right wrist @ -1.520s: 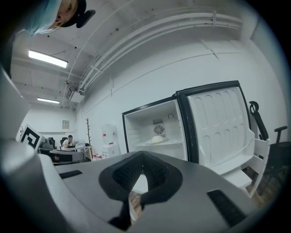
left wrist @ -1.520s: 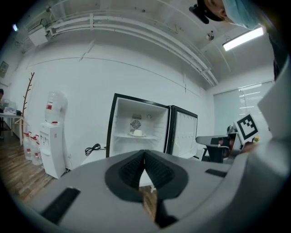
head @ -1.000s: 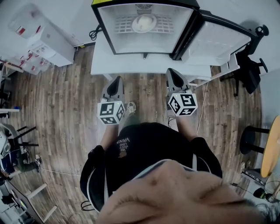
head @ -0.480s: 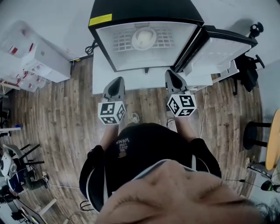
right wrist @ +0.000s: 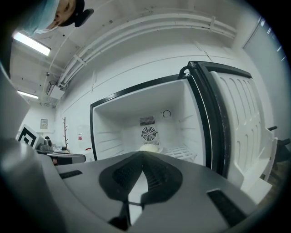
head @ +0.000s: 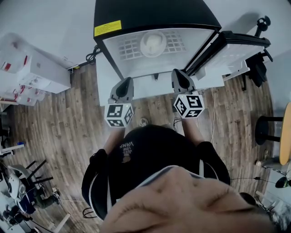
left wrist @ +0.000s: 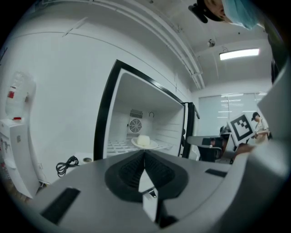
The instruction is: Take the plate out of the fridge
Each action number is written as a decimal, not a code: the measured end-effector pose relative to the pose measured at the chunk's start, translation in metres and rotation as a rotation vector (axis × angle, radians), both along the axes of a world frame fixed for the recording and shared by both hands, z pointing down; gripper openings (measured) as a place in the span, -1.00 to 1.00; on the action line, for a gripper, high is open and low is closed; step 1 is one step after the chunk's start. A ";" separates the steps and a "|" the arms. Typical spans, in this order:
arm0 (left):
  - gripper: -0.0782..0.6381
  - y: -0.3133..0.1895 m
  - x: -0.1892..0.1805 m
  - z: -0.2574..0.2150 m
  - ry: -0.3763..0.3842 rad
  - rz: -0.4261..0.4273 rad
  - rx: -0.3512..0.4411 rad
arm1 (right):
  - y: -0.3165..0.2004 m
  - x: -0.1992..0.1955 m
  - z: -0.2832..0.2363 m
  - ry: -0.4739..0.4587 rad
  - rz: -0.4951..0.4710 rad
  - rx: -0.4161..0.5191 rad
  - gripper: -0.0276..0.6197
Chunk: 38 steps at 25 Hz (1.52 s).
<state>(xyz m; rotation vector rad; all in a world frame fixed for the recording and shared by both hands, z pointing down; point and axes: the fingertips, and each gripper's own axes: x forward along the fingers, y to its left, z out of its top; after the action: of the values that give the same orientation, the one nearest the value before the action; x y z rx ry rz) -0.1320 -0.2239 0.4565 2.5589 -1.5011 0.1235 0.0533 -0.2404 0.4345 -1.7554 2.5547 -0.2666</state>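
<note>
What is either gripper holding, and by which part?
Nothing is held. The left gripper and right gripper are both shut and empty; the plate sits untouched inside the open fridge.

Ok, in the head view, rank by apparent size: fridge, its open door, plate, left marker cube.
Largest: fridge
Then: open door
Last, unranked: plate and left marker cube look alike; the cube is nearer the camera.

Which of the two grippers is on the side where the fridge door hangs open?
The right gripper: the open door stands off to its outer side, while the left gripper points at the opposite edge of the fridge.
</note>
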 end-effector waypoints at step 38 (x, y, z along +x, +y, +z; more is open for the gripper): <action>-0.73 -0.103 0.062 0.030 0.435 0.046 -0.346 | -0.095 0.006 0.023 0.009 -0.138 -0.077 -0.88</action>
<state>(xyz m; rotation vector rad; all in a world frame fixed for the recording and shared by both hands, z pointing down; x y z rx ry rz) -0.0700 -0.3267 0.4862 2.1661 -1.1448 -0.1476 0.0590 -0.3353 0.4574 -1.6081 2.7118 -0.3670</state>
